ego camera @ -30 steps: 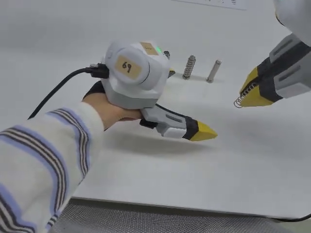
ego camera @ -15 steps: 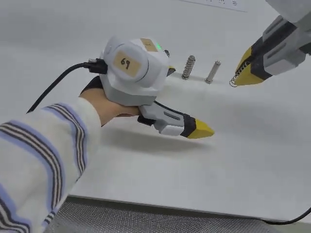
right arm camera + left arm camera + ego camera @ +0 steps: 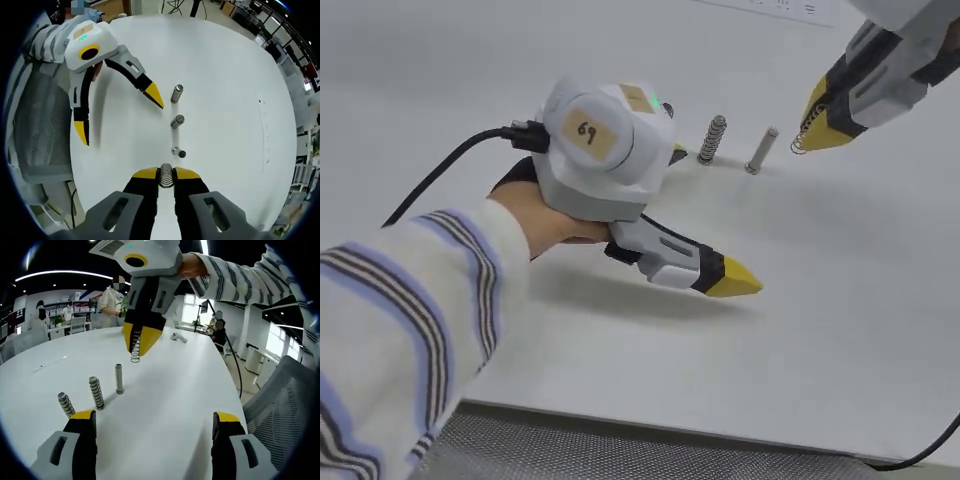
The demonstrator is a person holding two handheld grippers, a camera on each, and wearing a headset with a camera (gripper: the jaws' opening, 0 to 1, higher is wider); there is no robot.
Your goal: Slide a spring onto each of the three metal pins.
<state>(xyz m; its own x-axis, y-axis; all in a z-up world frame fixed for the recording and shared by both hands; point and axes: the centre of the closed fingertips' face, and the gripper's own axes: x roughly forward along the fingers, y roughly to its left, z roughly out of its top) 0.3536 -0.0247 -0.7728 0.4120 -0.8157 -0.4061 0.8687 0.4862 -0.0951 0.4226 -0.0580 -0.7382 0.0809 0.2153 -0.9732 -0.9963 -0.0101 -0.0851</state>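
Bench [image 3: 840,330] surface lay white and bare in the head view down to its near edge, with grey mesh [image 3: 620,455] below that edge. The left gripper [image 3: 705,217], carried by a hand [image 3: 545,225] in a striped sleeve [image 3: 410,330], sat low over the middle of the bench. Its jaws were spread wide and held nothing, and a black cable [image 3: 440,180] ran off toward the left edge. Toward the far edge a spring-covered pin [image 3: 712,140] and the bare pin [image 3: 760,150] stood upright just beside each other. The right gripper [image 3: 817,128] hung above and to the right of the bare pin, apart from it, clenched on the loose spring [image 3: 804,135].

From the left gripper view, its own jaws stood far apart, with open bench between them and on toward the right-hand edge. A second spring-covered pin [image 3: 65,404] ended the row of three beside the left jaw. The loose spring dangled from the right gripper's yellow tips, its lower end near the bare pin's top but not touching.

From the right gripper view, the loose spring sat end-on between the closed tips. The bare pin stood just ahead, with the two spring-covered pins in line beyond. One tip of the left gripper lay near the farthest pin. Right of the row, the bench was bare out to its curved edge.
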